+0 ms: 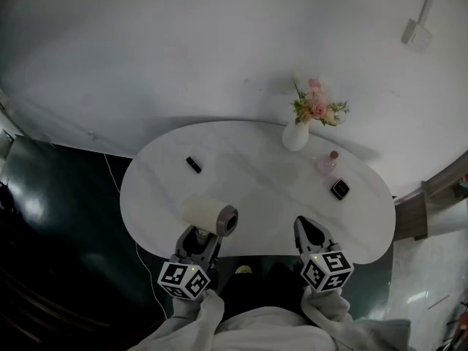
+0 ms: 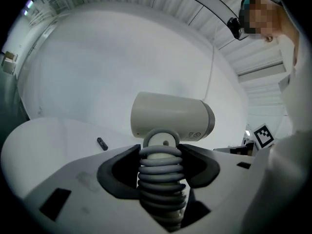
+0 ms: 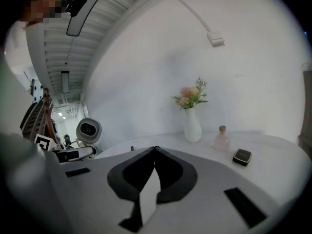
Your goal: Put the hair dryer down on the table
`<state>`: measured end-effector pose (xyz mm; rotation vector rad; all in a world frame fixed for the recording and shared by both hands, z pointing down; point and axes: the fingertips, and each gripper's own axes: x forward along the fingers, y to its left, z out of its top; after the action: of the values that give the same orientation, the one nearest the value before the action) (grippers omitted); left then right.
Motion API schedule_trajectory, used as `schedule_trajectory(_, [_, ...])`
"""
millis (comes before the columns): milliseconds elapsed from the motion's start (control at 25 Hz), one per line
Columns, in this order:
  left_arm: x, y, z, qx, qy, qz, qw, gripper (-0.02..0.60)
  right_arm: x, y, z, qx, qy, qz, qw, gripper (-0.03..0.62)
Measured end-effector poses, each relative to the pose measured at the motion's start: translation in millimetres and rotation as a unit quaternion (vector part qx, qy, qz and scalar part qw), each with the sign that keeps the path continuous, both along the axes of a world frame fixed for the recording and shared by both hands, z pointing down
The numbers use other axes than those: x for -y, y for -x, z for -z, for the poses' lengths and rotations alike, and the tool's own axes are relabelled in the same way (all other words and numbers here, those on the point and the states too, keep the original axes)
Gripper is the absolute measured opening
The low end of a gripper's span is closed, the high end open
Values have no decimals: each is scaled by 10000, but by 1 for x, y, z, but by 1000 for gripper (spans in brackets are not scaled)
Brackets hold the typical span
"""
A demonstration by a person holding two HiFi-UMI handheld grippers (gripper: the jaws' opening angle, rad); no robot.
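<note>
The left gripper [image 2: 160,152] is clamping one hair dryer [image 2: 170,116] by its grey coil-wrapped handle, holding it over the near left part of the white table [image 1: 256,174]. The right gripper [image 3: 155,150] is hovering with its jaws together, holding nothing. One flower vase [image 1: 295,136], one pink bottle [image 1: 327,164], one black case [image 1: 339,189] and one small dark stick [image 1: 194,164] are sitting farther back, well apart from the dryer.

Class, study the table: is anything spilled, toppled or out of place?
Nothing stands out. The vase and pink bottle stand upright, the black case lies flat, and the hair dryer is held in the left gripper.
</note>
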<state>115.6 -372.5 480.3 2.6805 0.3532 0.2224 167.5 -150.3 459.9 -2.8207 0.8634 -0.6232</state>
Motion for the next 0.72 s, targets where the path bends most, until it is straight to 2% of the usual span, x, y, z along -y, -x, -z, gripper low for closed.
schedule_trajectory(400, [-43,-27,-11,157,-146,-652,9976,235,-45,11,-13,130,13,-664,9977,51])
schedule_trajectory(720, [-69,-65,-13,292,-367,-876,9951,235,-72,-15,-13,204,-8,-884,9959,51])
